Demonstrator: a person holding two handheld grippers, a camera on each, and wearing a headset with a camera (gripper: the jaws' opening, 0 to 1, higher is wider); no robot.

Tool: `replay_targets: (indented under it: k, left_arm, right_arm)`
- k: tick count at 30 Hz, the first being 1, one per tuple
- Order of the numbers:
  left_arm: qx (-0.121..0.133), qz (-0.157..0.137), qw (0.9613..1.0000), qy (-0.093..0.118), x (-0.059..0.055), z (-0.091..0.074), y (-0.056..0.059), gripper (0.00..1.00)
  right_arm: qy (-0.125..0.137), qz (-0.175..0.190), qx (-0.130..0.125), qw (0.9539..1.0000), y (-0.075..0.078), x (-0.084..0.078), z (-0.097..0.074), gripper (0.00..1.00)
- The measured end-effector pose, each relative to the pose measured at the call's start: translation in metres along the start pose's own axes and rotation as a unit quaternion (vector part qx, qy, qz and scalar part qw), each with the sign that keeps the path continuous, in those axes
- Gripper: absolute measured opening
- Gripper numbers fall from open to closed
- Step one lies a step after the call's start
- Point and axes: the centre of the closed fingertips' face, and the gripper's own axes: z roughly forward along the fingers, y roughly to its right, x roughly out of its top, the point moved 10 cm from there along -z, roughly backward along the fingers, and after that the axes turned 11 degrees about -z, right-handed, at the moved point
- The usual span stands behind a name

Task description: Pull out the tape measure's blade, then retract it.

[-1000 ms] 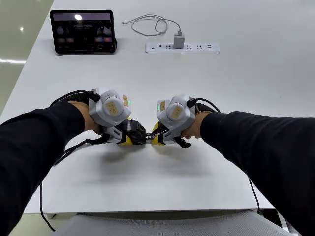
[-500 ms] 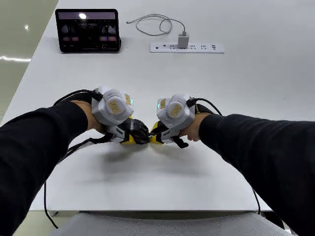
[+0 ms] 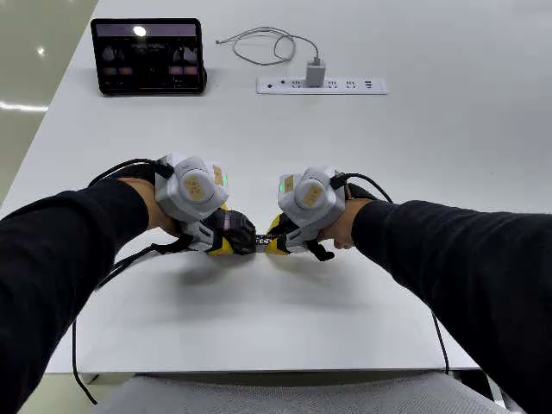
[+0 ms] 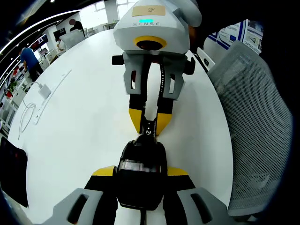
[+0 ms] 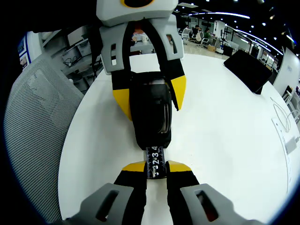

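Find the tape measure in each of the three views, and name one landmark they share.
Head view: tape measure just left of centre, below the middle.
Left gripper view: bottom centre, clamped in that view's own jaws.
Right gripper view: centre, above the blade.
Shared landmark: the mesh chair.

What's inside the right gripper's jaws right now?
The blade end, a short marked stretch out of the tape measure, sits pinched in the right gripper. Its hook can't be seen; the jaws cover it.
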Motion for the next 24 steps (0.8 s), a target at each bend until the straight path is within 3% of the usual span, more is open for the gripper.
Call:
replay_targets:
  k: [24]
  left_arm:
    - [-0.001,-0.003,1.0000,0.004,-0.001,0.000,0.000,0.33]
  right_arm:
    - [-0.010,0.009,-0.005,0.9999,-0.001,-0.014,-0.012,0.11]
